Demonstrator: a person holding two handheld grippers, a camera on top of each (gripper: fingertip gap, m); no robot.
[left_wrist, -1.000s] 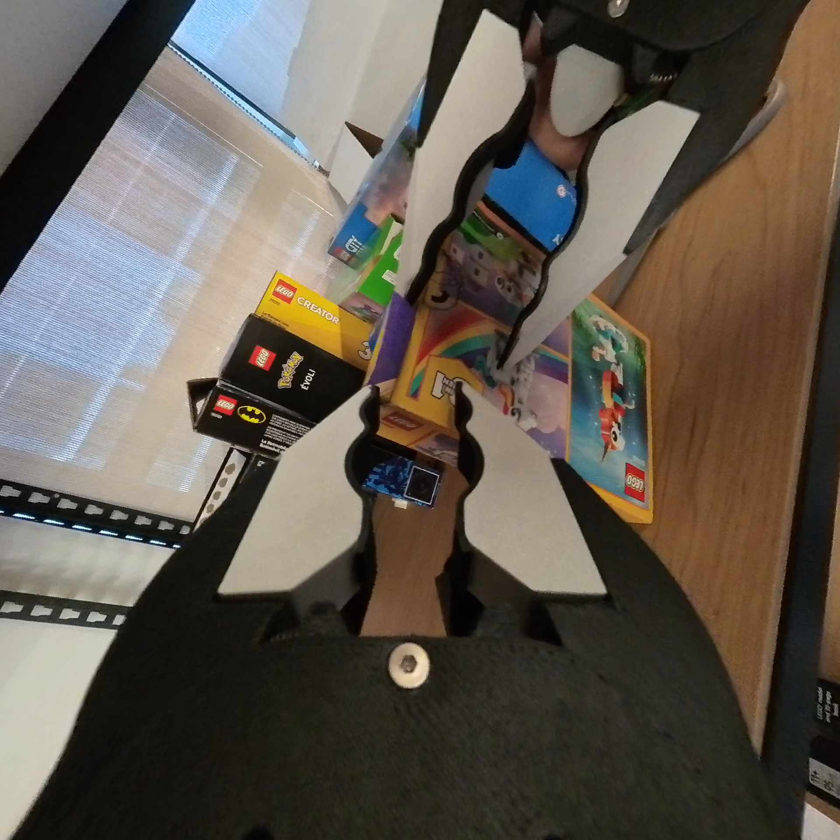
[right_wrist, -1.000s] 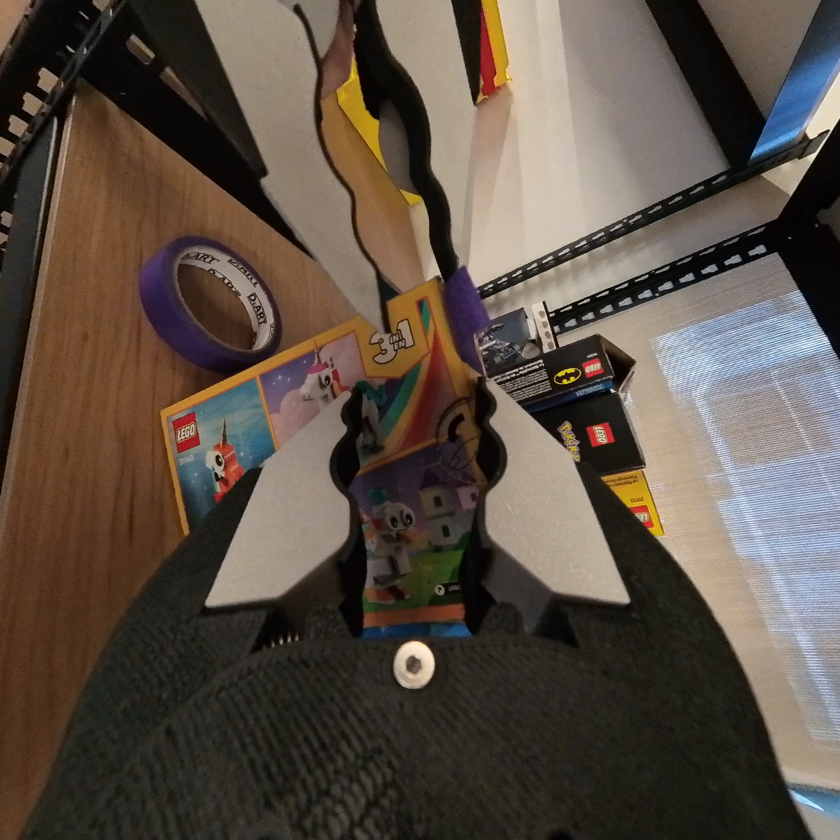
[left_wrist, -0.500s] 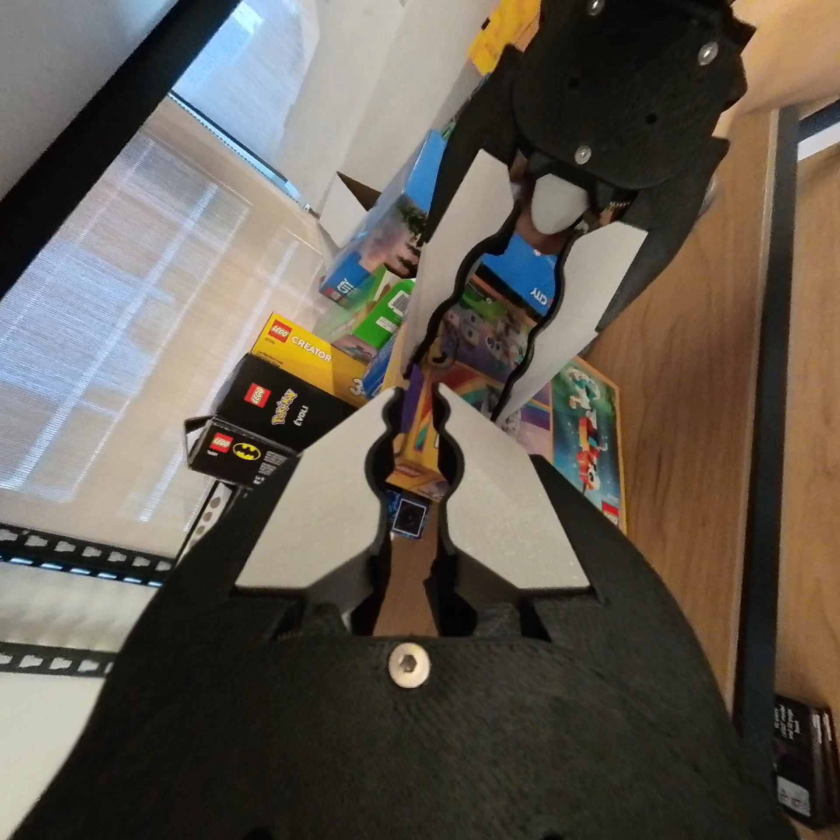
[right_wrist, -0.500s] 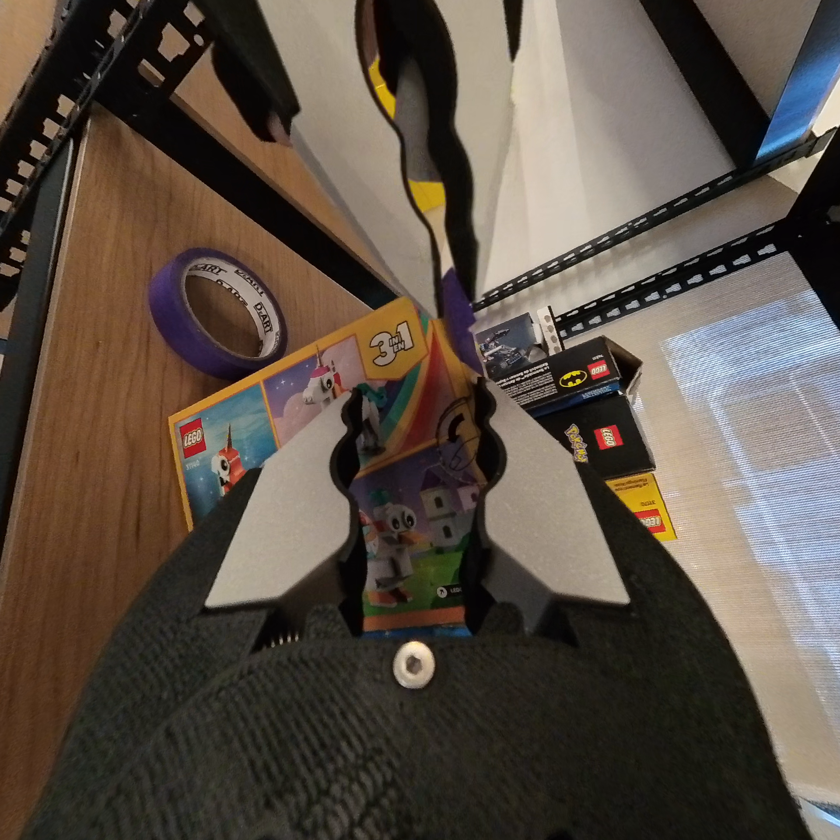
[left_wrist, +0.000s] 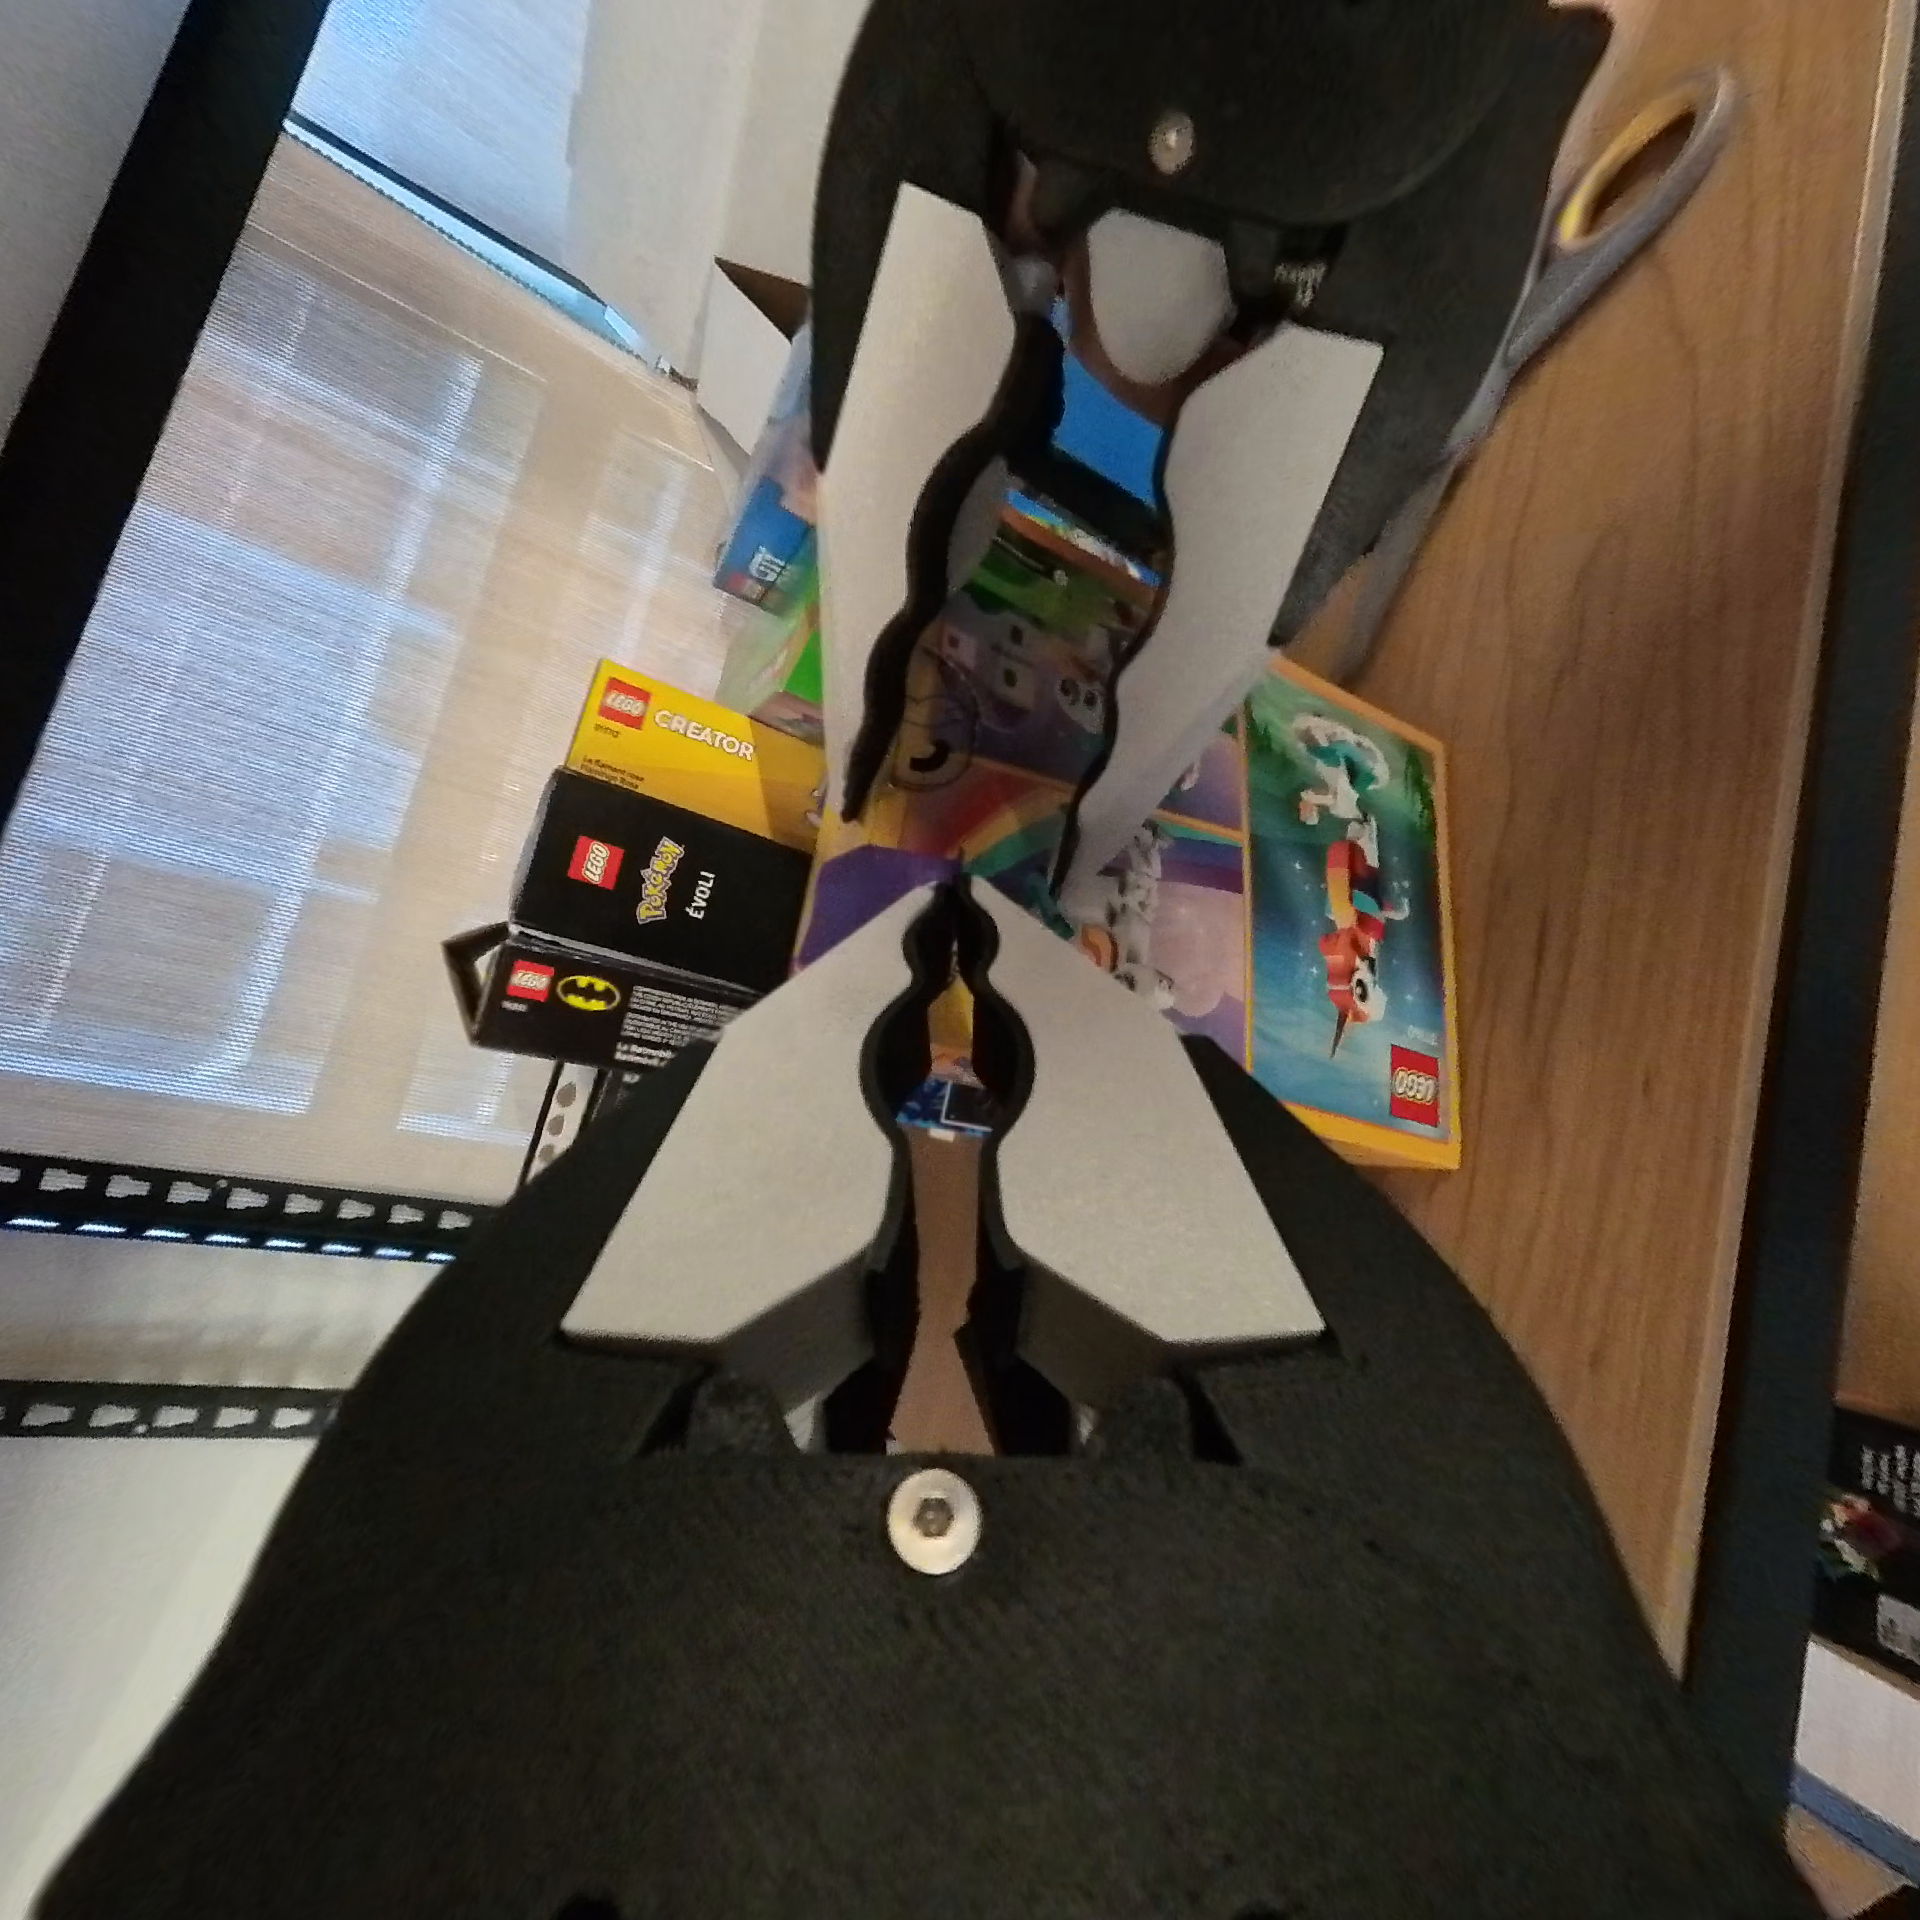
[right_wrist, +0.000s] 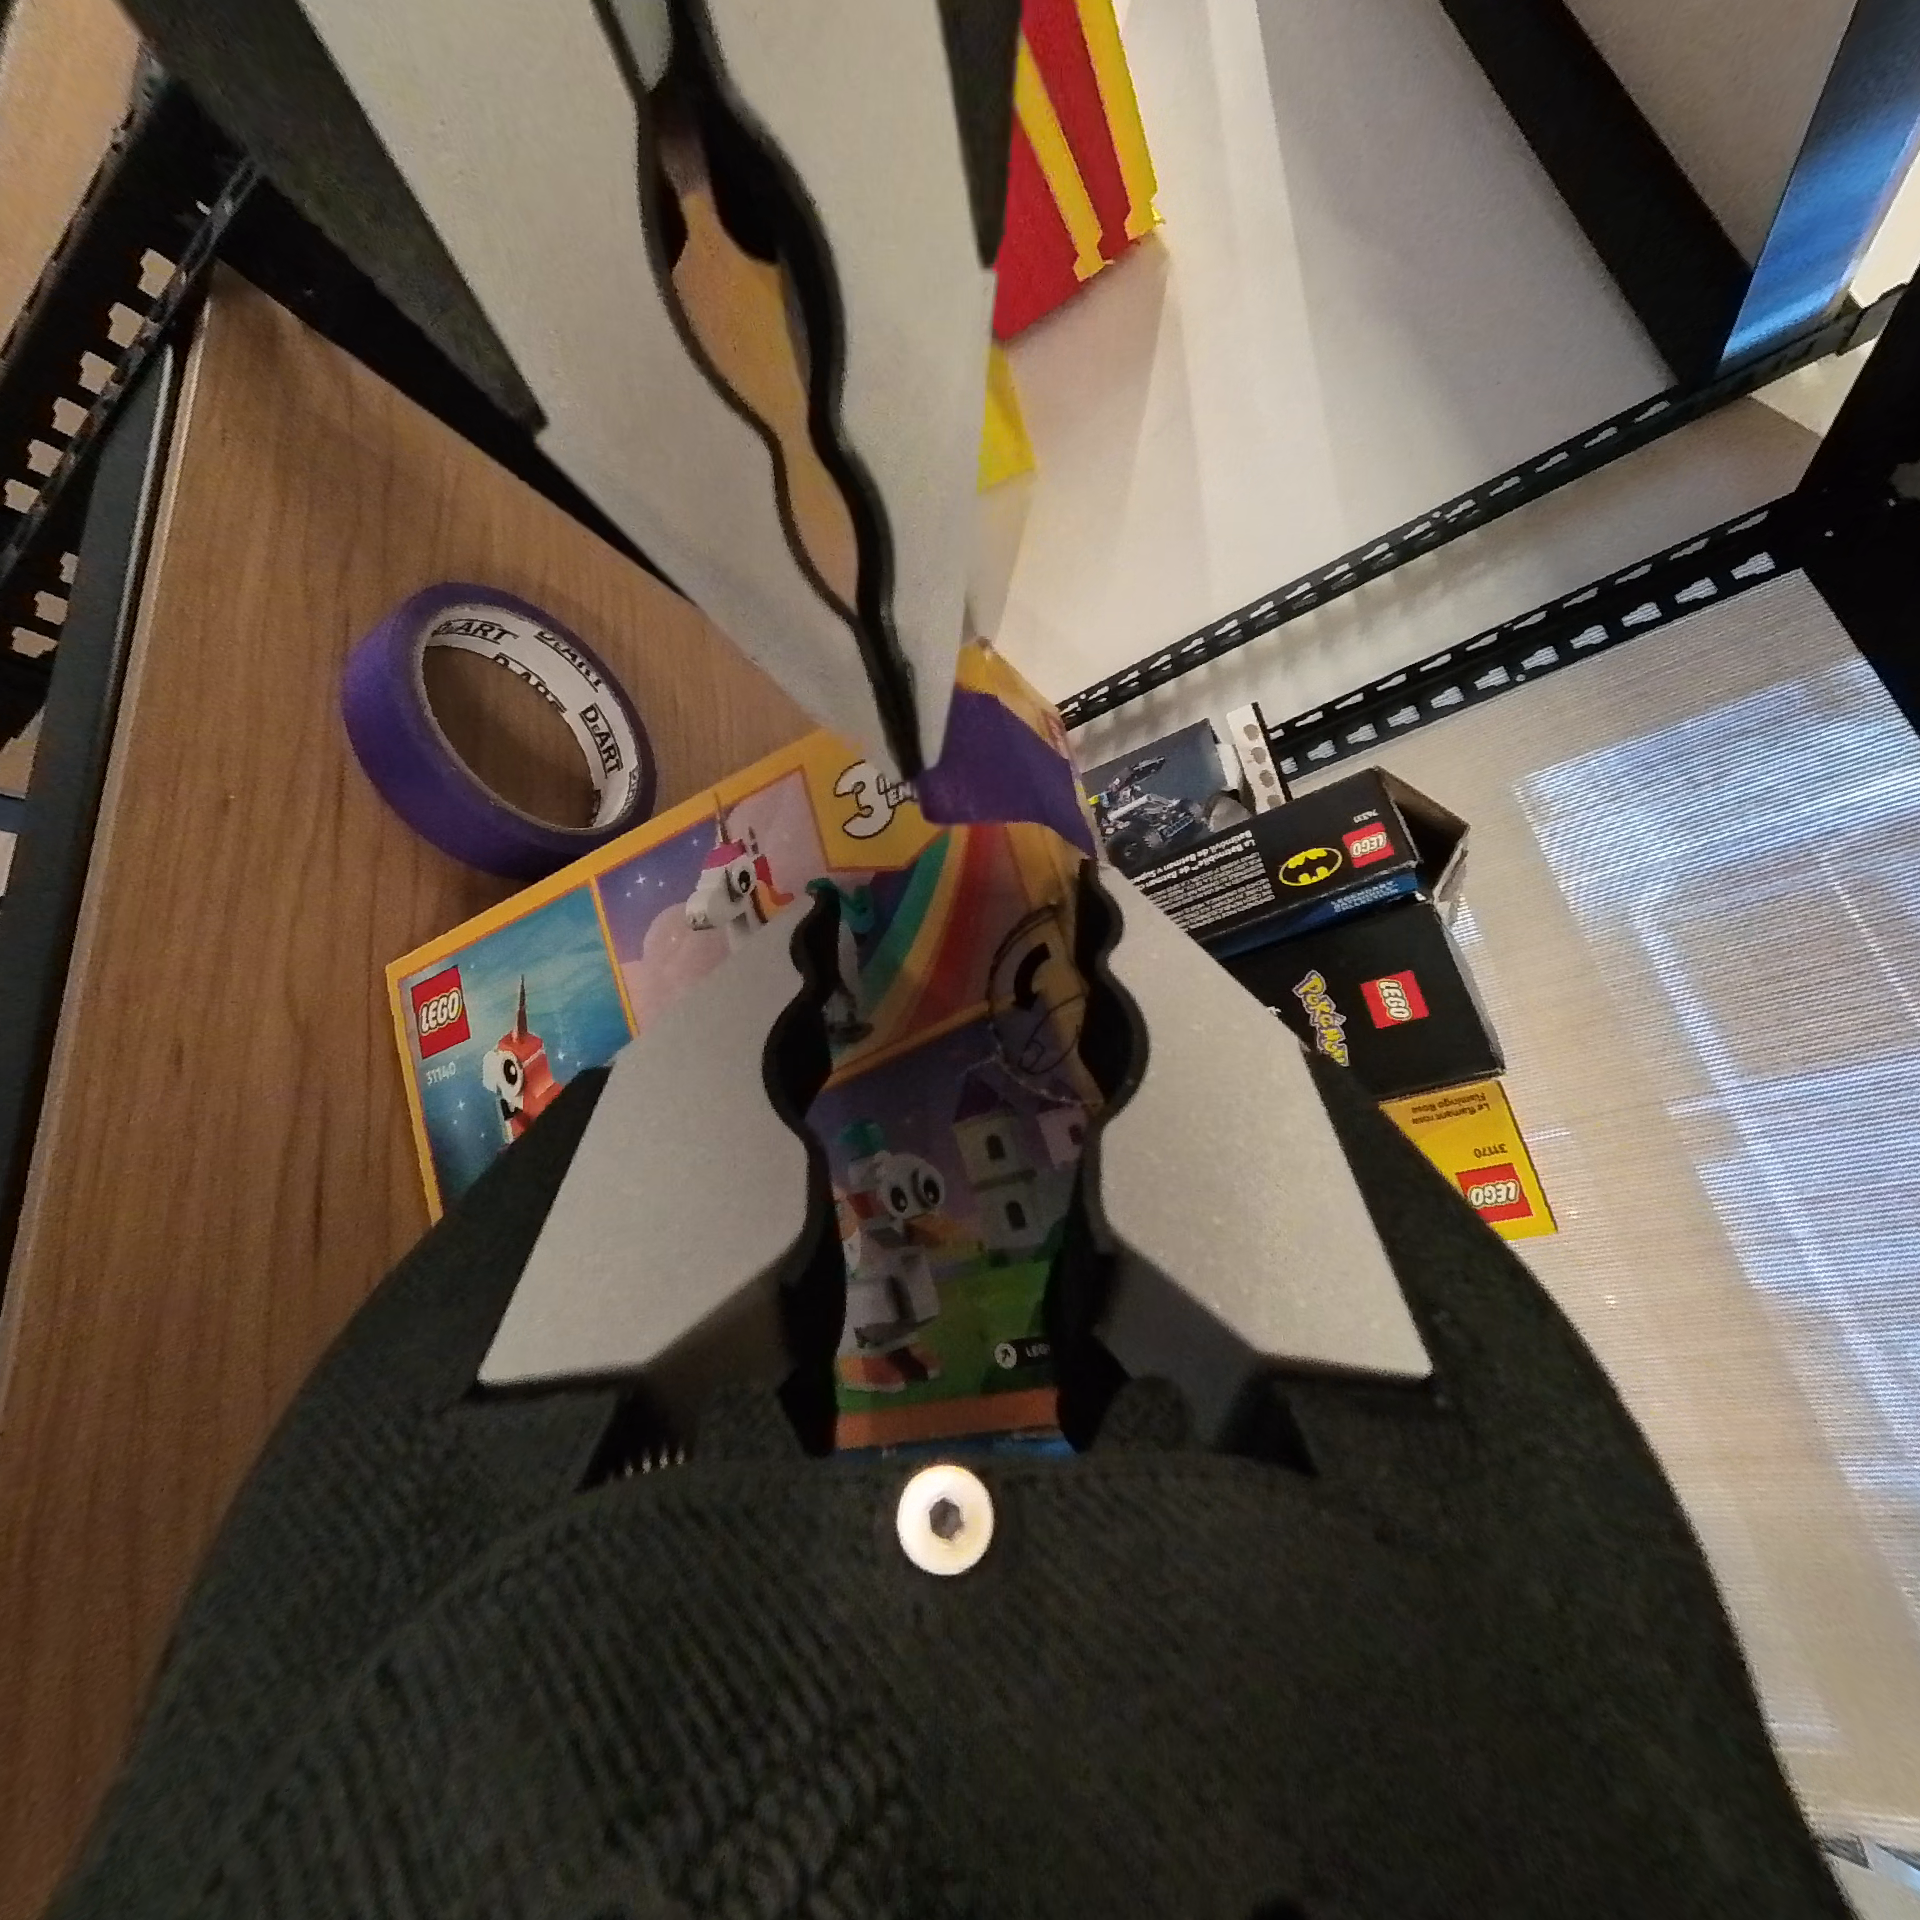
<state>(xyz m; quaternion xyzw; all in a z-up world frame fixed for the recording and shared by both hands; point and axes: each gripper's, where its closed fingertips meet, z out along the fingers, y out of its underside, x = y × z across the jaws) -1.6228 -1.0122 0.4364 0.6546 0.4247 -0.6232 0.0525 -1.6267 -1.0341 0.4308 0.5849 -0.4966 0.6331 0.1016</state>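
Observation:
A colourful toy-brick box (left_wrist: 1340, 914) with a unicorn picture lies flat on the wooden shelf (left_wrist: 1621, 831); it also shows in the right wrist view (right_wrist: 520, 987). A strip of purple tape (right_wrist: 997, 774) sits at the box's far end. My left gripper (left_wrist: 956, 896) is shut on this tape (left_wrist: 857, 914), and it comes in from the top of the right wrist view (right_wrist: 909, 764). My right gripper (right_wrist: 956, 904) is open, its fingers spread over the box's face. It points at me from the top of the left wrist view (left_wrist: 966, 842).
A roll of purple tape (right_wrist: 499, 717) lies on the shelf left of the box. Grey scissors (left_wrist: 1590, 260) lie behind the right gripper. Black and yellow toy boxes (left_wrist: 665, 883) are stacked beside the unicorn box, by the black rack frame (right_wrist: 1455, 644). My left and right fingertips are right by each other.
My left gripper has gone from open to shut, closing on the purple tape at the box's end. The right gripper stays open over the box.

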